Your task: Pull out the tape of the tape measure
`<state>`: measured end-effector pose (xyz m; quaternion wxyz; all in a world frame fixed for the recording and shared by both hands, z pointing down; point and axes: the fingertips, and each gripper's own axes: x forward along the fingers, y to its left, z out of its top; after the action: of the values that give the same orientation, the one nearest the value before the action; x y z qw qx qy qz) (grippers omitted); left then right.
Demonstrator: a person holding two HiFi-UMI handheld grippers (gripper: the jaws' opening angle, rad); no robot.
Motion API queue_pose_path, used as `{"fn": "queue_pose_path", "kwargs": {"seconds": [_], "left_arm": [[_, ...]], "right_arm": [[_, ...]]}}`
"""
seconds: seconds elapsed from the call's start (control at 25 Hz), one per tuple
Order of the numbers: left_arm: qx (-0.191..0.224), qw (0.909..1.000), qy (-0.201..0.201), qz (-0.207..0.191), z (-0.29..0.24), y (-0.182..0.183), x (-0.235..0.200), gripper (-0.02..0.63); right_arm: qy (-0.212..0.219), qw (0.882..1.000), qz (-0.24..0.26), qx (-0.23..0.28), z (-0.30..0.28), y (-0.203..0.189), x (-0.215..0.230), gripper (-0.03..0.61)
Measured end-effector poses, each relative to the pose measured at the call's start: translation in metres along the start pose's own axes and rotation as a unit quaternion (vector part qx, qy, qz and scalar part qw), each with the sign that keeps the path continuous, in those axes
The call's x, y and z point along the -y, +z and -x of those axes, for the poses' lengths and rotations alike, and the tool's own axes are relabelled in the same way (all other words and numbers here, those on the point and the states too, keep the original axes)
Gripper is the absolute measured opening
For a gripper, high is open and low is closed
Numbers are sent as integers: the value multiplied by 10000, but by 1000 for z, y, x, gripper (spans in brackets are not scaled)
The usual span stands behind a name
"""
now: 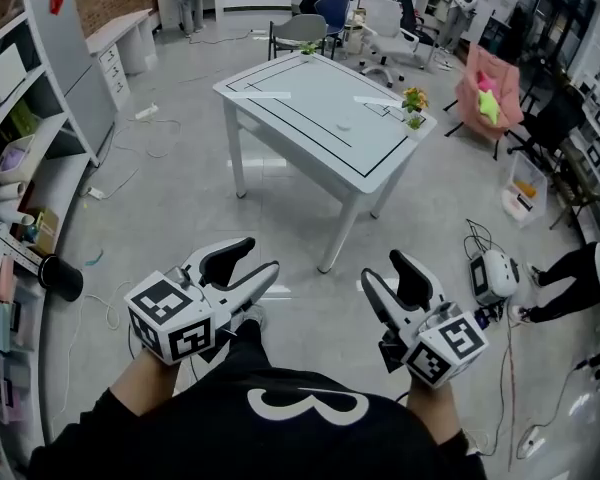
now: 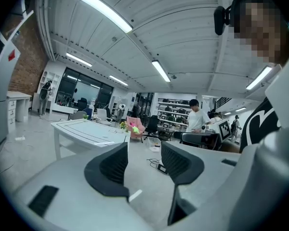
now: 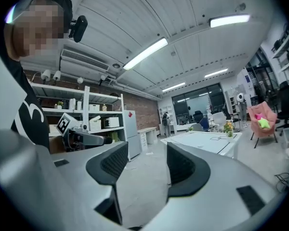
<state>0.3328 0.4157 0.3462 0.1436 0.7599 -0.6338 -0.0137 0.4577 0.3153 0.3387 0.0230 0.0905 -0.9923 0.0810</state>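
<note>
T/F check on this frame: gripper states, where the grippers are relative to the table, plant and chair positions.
1. The left gripper and right gripper are both open and empty. True.
2. Both grippers rest on the white table. False: they are held over the floor, well short of it.
3. A potted plant sits near the table's right corner. True.
4. The pink chair is left of the table. False: in the head view it is to the table's right.
</note>
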Motion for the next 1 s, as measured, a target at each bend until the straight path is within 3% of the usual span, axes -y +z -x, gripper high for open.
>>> {"fn": "queue_pose_path", "kwargs": {"seconds": [0.16, 0.44, 0.64, 0.76, 1.0], "left_arm": [[4, 9999, -40, 152, -17, 7, -51, 224], [-202, 9996, -85, 171, -79, 17, -171, 261], [-381, 9982, -360, 304, -128, 33, -257, 262], [-580, 9970, -481, 161, -155, 41, -303, 262], [-848, 9928, -846, 43, -199, 48, -365, 262]], "right_arm": [[-484, 9988, 17, 11, -42, -1, 33, 265], [-763, 9967, -164, -242, -146, -14, 97, 270], [-967, 9939, -312, -435, -229, -18, 140, 270], [-942, 9926, -393, -657, -275, -21, 160, 270], [-1285, 9879, -500, -706, -335, -23, 199, 270]]}}
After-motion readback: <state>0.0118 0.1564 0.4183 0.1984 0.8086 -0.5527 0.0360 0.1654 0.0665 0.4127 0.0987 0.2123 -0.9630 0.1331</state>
